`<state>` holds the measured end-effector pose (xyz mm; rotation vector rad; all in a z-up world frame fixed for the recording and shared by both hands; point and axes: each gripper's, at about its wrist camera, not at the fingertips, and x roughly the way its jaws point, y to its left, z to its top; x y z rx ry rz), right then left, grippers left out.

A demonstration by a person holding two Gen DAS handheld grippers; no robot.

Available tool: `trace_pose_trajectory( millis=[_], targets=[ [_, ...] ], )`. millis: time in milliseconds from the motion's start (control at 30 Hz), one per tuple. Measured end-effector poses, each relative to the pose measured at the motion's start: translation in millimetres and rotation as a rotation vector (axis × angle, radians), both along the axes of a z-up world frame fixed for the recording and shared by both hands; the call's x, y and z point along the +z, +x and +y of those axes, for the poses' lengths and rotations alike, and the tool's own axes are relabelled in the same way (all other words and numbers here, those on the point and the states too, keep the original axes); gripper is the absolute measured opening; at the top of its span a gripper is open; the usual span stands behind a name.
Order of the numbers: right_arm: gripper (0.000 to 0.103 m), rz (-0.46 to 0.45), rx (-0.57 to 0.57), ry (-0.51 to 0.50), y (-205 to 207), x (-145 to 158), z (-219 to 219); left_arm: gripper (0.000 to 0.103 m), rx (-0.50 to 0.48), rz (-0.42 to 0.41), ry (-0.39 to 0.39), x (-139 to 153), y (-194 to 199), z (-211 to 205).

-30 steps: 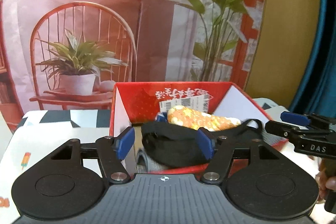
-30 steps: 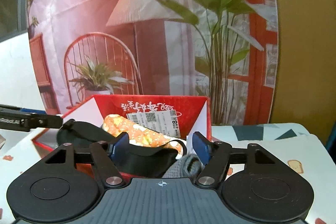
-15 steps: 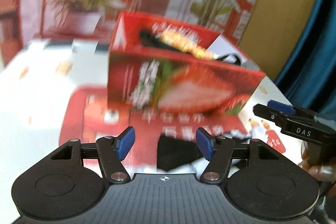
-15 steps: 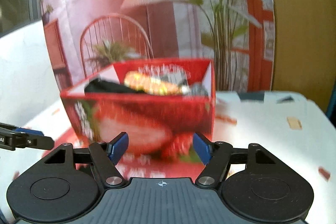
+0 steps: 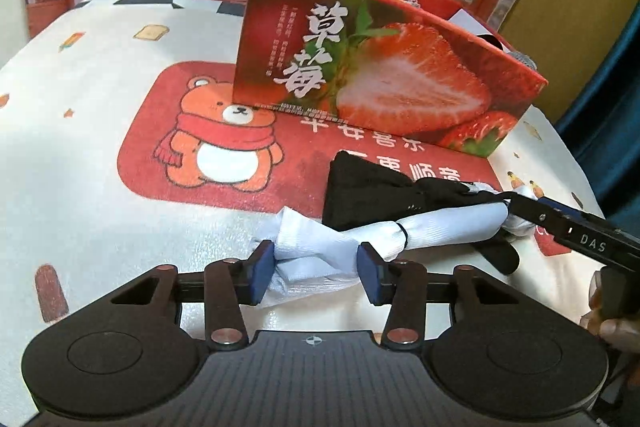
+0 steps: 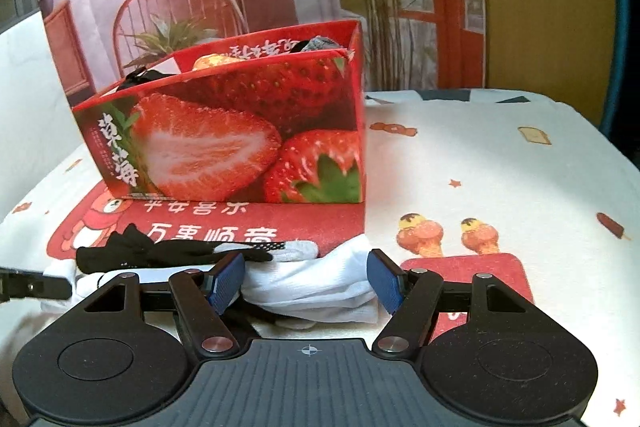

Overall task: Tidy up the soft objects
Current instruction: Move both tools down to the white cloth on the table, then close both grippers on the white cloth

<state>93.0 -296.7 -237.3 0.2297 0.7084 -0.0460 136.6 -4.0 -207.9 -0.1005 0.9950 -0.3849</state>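
A long white cloth (image 5: pixel 440 227), tied at the middle with a thin black band, lies on the table in front of the red strawberry box (image 5: pixel 380 75). A black cloth (image 5: pixel 372 195) lies partly under it. My left gripper (image 5: pixel 316 273) straddles the white cloth's left end; its jaws are closing, and the pads do not squeeze the cloth. My right gripper (image 6: pixel 306 281) stands open over the other end of the white cloth (image 6: pixel 312 291). It also shows in the left wrist view as the right gripper (image 5: pixel 516 207) at that end. The strawberry box (image 6: pixel 240 131) holds black, orange-patterned and grey soft items.
The white tablecloth (image 5: pixel 100 75) carries a red patch with a bear (image 5: pixel 224 143). A printed backdrop of a chair and plants stands behind the box. A finger of the left gripper (image 6: pixel 36 287) reaches in at the right wrist view's left edge. A person's hand (image 5: pixel 616 331) holds the right gripper.
Both grippers came down from above the box's open top to the table in front of it. The left jaws have narrowed around the white cloth's end.
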Motion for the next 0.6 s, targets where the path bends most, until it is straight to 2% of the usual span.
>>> trace_pose_trajectory(
  millis=[133, 267, 500, 600],
  targets=[
    [0.065, -0.009, -0.057, 0.007, -3.3, 0.5, -8.6, 0.047, -0.001, -0.008, 0.001, -2.0, 0.1, 0.7],
    [0.065, 0.023, -0.119, 0.045, -1.0, -8.3, -24.1, 0.047, -0.003, -0.016, 0.000, -2.8, -0.7, -0.9],
    [0.044, 0.031, -0.075, 0.080, 0.8, -20.3, -20.7, 0.046, -0.003, -0.023, -0.012, -5.3, -0.2, 1.0],
    [0.041, 0.020, -0.058, 0.081, -1.2, -21.8, -18.8, 0.046, -0.005, -0.028, -0.011, -5.9, -0.6, -0.1]
  ],
)
